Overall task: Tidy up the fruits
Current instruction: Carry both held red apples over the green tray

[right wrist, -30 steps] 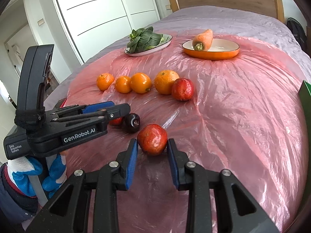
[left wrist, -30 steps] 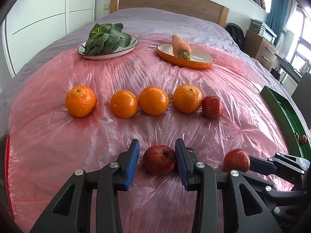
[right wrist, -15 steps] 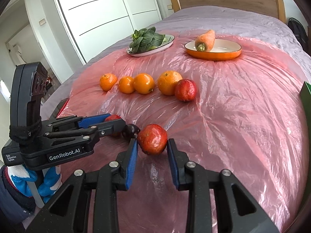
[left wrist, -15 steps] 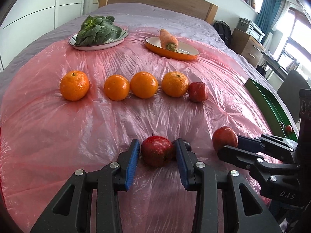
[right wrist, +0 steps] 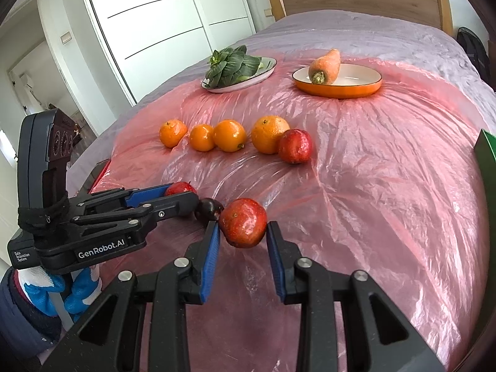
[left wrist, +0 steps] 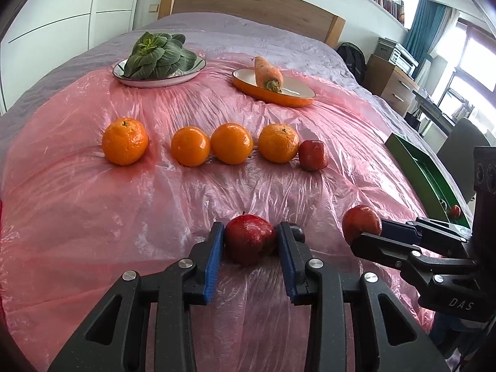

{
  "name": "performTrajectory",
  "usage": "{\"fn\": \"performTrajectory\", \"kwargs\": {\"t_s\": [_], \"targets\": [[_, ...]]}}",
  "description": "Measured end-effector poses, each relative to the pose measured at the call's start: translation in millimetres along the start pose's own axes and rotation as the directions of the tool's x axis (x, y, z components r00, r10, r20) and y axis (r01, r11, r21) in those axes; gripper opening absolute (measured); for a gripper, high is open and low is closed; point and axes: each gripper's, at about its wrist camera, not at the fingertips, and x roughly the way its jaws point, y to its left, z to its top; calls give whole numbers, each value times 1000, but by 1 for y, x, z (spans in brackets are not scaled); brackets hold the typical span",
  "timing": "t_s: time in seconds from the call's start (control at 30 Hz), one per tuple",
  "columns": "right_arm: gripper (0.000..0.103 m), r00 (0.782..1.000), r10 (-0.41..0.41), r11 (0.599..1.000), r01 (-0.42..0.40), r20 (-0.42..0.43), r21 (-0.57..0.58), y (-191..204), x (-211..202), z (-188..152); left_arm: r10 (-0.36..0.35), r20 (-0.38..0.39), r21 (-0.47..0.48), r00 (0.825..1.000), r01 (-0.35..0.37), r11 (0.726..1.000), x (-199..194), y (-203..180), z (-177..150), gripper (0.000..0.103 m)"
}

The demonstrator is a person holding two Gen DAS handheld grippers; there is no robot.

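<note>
A dark red apple (left wrist: 249,241) is clamped by the left tool (left wrist: 250,249), whose jaws have just been closing. A second red apple (right wrist: 243,223) is gripped by the right tool (right wrist: 243,243), above the pink sheet (right wrist: 372,186).

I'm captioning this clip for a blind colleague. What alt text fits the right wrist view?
The right gripper clamps a red apple above a pink plastic sheet spread over a bed; the left gripper, beside it, holds a darker red fruit. Farther back, four oranges and another red apple form a row before plates of greens and carrot.
</note>
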Motion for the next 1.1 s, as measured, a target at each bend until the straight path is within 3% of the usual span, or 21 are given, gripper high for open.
{"fn": "performTrajectory", "kwargs": {"t_s": [0.3, 0.53, 1.1], "targets": [[54, 1000, -4, 1000, 4, 15, 6, 8, -24, -2, 23, 10, -73, 1000, -22, 997, -28, 11, -7, 30], [54, 1000, -16, 999, 16, 18, 34, 17, -57, -20, 29, -11, -48, 1000, -30, 998, -65, -4, -21, 30], [54, 994, -98, 988, 92, 47, 122, 9, -169, -94, -81, -67, 41, 994, 83, 996, -129, -108, -46, 30]]}}
